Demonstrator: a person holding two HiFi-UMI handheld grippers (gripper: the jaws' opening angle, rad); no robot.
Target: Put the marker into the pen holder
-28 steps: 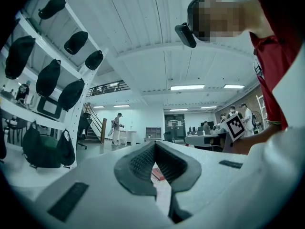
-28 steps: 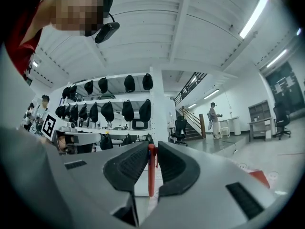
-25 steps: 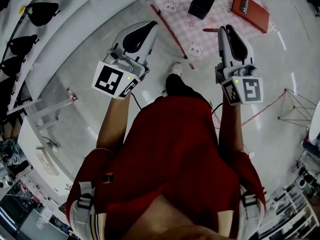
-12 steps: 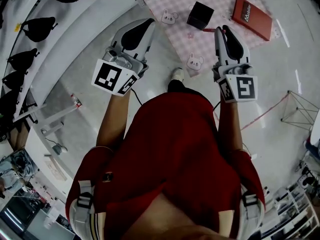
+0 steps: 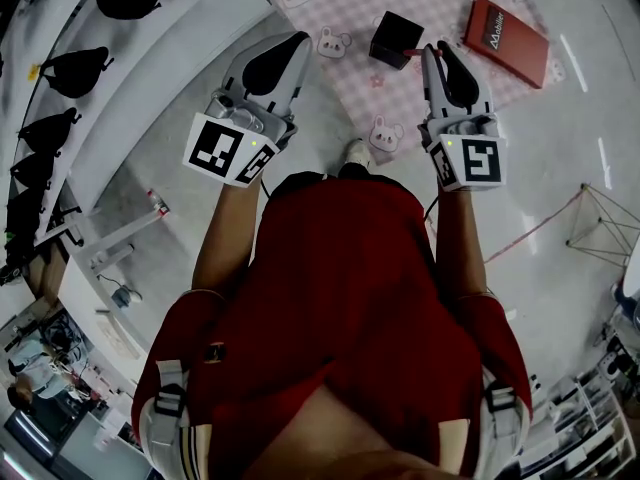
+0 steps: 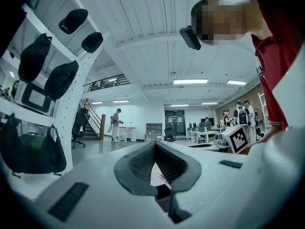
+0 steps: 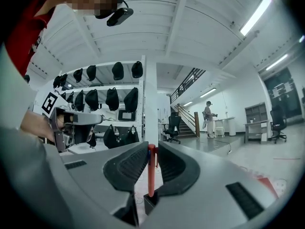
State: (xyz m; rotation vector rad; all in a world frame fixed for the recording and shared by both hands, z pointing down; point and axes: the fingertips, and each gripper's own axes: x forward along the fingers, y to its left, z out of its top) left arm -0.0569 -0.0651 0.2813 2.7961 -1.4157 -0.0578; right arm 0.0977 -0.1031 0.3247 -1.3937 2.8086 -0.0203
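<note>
Head view: I see my right gripper (image 5: 432,50) over the pink mat (image 5: 350,8) on the floor, with the red marker (image 5: 412,55) poking out right beside the black pen holder (image 5: 392,38). My left gripper (image 5: 295,40) hangs off to the side.

Left gripper view: the jaws are clenched on nothing.

Right gripper view: the jaws grasp the marker (image 7: 151,173) upright, its lower end at the pen holder (image 7: 150,204)

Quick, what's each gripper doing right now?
Left gripper: closed, nothing between its jaws.
Right gripper: closed on the red marker.
</note>
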